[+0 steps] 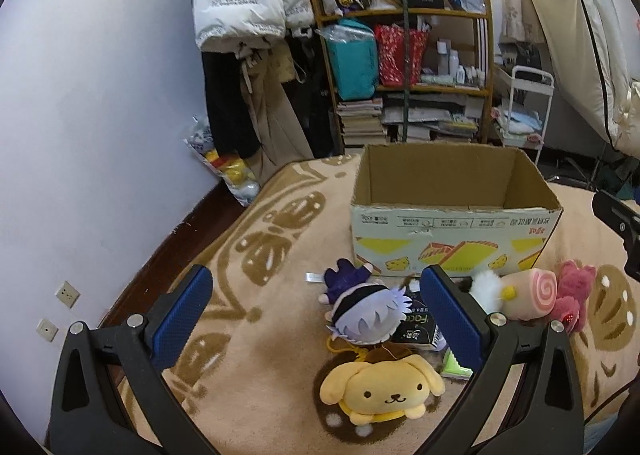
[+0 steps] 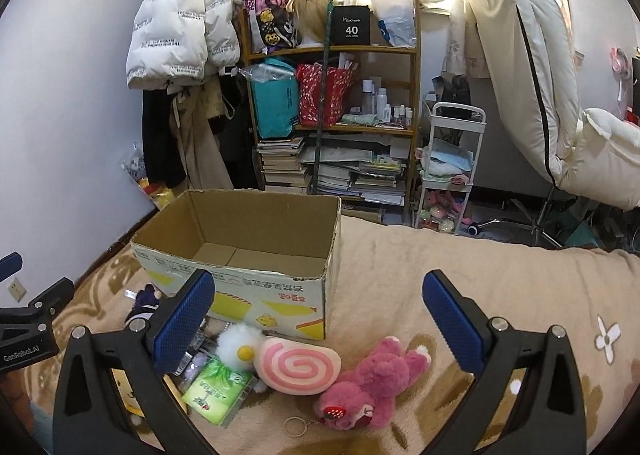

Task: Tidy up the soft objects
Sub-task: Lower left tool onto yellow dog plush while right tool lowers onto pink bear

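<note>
Open brown cardboard box (image 1: 452, 215) with yellow cake print sits on a beige-and-brown patterned fleece blanket (image 1: 260, 335); interior bare. Soft toys lie in a row along its near side, none inside. From left: purple-haired chibi doll with black headband (image 1: 366, 313); yellow floppy-eared dog plush (image 1: 380, 391), nearer than the doll; white fluffy duck plush (image 2: 238, 347); pink swirl roll-cake plush (image 2: 298, 369), touching the duck; pink strawberry bear plush (image 2: 372, 383), face down, with key ring. Green tissue packet (image 2: 218, 389) lies just beside the duck.

Left gripper (image 1: 316, 315): jaws spread wide, holding nothing, above the doll and dog. Right gripper (image 2: 318, 319): jaws spread wide, holding nothing, above the roll-cake and bear.
</note>
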The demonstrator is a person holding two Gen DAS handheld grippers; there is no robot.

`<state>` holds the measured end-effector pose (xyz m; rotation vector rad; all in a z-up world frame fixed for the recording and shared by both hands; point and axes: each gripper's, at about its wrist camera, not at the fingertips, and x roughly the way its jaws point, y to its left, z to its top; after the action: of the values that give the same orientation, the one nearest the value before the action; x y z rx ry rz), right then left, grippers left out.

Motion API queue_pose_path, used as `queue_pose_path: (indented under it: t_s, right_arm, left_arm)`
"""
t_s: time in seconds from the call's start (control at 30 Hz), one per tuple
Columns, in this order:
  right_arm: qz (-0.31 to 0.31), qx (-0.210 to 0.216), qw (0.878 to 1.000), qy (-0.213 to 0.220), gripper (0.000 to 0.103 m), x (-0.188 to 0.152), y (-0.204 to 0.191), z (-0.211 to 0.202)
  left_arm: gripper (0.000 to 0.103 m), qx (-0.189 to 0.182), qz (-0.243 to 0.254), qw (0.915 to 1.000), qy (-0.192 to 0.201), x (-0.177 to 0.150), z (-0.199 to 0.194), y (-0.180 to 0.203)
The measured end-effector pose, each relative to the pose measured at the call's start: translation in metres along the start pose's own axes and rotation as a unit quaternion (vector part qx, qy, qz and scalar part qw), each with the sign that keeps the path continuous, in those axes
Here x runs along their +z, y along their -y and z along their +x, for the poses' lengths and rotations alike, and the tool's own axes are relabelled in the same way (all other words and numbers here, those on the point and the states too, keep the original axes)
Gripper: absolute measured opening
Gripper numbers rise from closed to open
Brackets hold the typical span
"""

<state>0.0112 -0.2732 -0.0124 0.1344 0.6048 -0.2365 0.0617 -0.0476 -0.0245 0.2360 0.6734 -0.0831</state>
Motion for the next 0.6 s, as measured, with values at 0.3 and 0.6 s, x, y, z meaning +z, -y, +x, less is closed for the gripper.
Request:
queue_pose_path:
  t_s: [0.3,0.6]
  right_arm:
    - [0.026,-0.021,0.998,-0.057,0.103,-0.010,0.022,0.033]
    - [0.058,-0.031,0.985,-0.157,0.096,-0.026,0.046,0.072]
  left_arm:
    - [0.102,-0.031,0.013,0.9980,-0.053,-0.010,0.031,0.009]
    - [0.102,-0.048,0.044,0.9924,-0.105,-0.033,0.048,0.029]
